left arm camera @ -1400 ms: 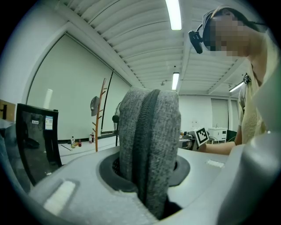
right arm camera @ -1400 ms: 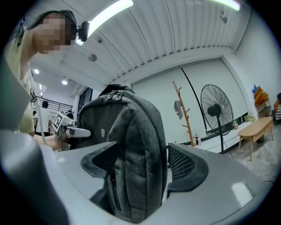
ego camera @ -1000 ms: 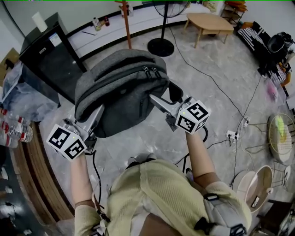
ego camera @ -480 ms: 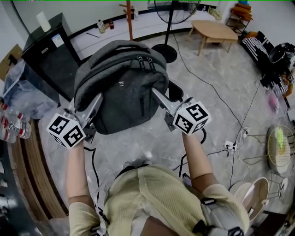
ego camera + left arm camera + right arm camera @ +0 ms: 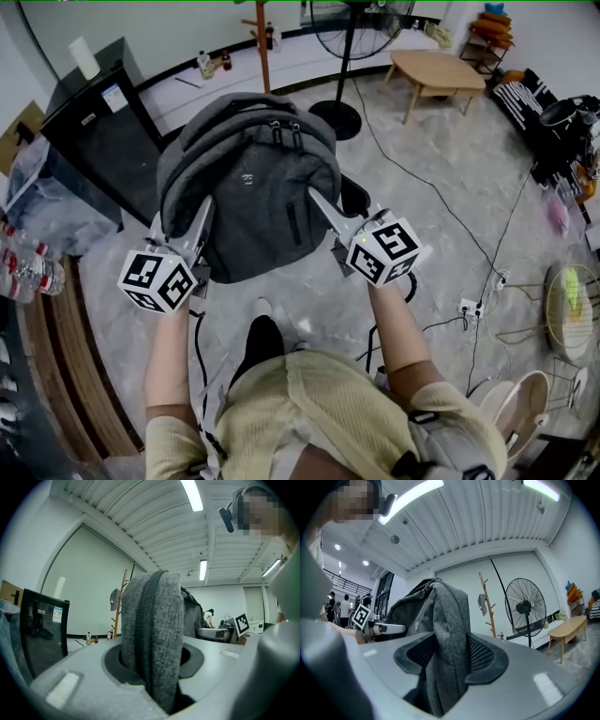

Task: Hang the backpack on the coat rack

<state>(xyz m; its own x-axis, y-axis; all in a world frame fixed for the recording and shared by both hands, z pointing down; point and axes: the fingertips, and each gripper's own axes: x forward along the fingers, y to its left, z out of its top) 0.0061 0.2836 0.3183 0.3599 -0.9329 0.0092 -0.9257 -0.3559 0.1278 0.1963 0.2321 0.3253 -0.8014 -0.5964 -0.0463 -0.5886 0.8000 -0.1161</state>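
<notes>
Pale stone floor (image 5: 422, 206) fills the head view, cables trailing across it. At the far wall the wooden coat rack (image 5: 262, 47) and a standing fan (image 5: 361, 14) are both cut off by the top edge. The grey woven backpack (image 5: 248, 202) hangs in the air between the two grippers, well short of the rack, zips on top, straps out of sight. The left gripper (image 5: 204, 208) and right gripper (image 5: 317, 199) bite its sides, tips half buried in cloth.

Over to the left gripper view: a thick, nubbly fold of the backpack (image 5: 152, 634) stands pinched between smooth grey jaws, blocking most of the room; the rack (image 5: 121, 604) peeks past it.

Right gripper view: jaws closing on a softer grey fold (image 5: 445, 634), mesh-textured pads (image 5: 480, 653) pressing either side.
</notes>
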